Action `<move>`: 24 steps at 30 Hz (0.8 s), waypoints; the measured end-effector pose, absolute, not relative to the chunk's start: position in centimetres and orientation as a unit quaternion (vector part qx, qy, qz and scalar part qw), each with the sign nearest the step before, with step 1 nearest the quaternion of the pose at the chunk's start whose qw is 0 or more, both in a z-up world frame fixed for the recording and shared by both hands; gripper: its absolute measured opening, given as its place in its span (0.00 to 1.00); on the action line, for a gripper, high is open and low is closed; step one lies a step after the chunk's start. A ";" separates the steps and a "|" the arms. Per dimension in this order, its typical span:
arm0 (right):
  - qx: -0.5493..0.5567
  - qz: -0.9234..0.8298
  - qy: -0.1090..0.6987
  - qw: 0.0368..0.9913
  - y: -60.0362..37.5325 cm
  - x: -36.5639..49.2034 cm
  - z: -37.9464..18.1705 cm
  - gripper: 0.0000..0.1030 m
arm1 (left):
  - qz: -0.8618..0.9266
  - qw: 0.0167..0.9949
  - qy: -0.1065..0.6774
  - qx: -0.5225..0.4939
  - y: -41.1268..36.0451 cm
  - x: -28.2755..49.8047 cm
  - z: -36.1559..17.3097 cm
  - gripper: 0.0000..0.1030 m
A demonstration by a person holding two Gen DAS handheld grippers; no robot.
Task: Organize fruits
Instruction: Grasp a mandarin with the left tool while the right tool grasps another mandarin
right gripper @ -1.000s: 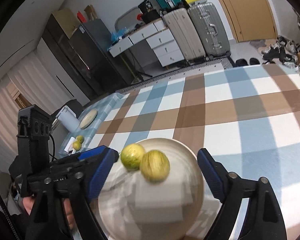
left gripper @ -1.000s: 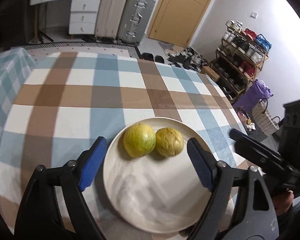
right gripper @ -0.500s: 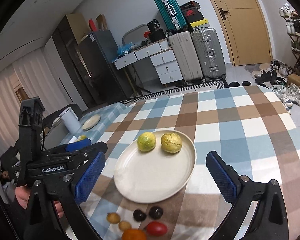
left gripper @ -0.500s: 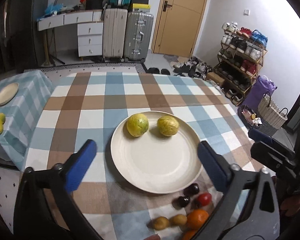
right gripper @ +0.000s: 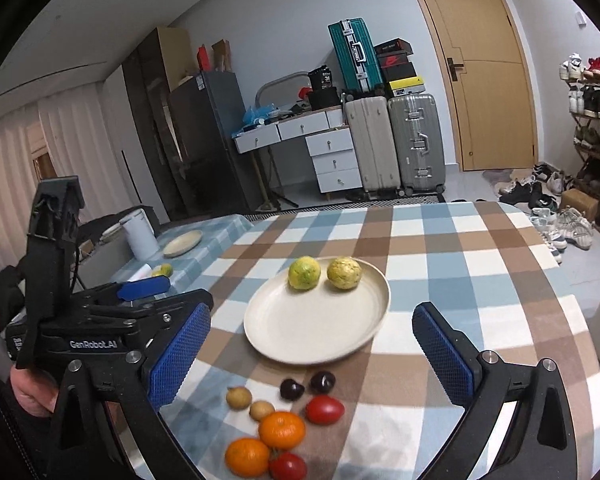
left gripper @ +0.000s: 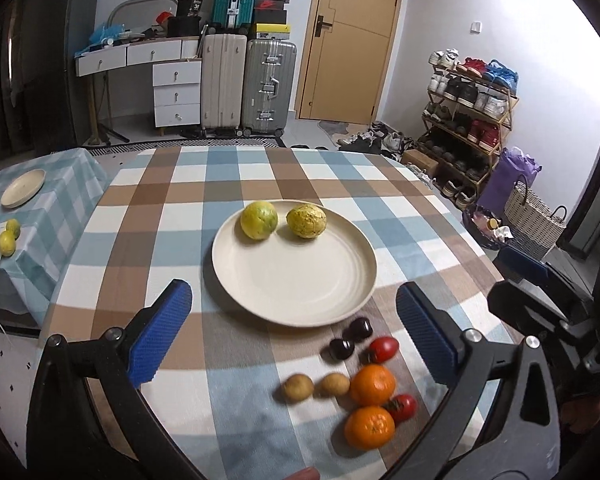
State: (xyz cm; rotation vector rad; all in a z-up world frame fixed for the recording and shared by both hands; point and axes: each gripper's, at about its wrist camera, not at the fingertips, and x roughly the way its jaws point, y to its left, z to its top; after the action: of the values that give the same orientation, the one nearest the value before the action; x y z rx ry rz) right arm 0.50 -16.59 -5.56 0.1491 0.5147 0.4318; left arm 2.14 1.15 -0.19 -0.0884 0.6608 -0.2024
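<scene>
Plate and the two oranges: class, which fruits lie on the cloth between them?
In the right wrist view, between the plate and the oranges lie two dark fruits, one red tomato and two small brown fruits.

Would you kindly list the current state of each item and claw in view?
left claw: open, empty
right claw: open, empty
plate: on the table, holding two fruits
yellow-green fruits: on the plate's far side
oranges: loose on the cloth
red tomatoes: loose on the cloth
dark fruits: beside the plate's rim
brown fruits: loose on the cloth
door: shut
</scene>
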 end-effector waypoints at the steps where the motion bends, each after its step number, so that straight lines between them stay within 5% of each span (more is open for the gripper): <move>1: 0.071 0.209 0.252 0.942 -16.7 0.1 -5.8 1.00 | -0.100 0.941 0.321 -0.041 1.1 1.8 -0.5 0.99; 24: 0.059 0.181 0.294 0.937 -17.9 -5.3 -11.5 1.00 | -0.165 0.888 0.428 -0.024 -2.1 -1.4 -9.7 0.99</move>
State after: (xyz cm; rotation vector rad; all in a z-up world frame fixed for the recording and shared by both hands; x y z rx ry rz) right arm -5.29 -17.87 -11.50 0.1201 0.6014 0.3694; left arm -1.41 -2.12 -9.68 -0.0490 0.8899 -0.3436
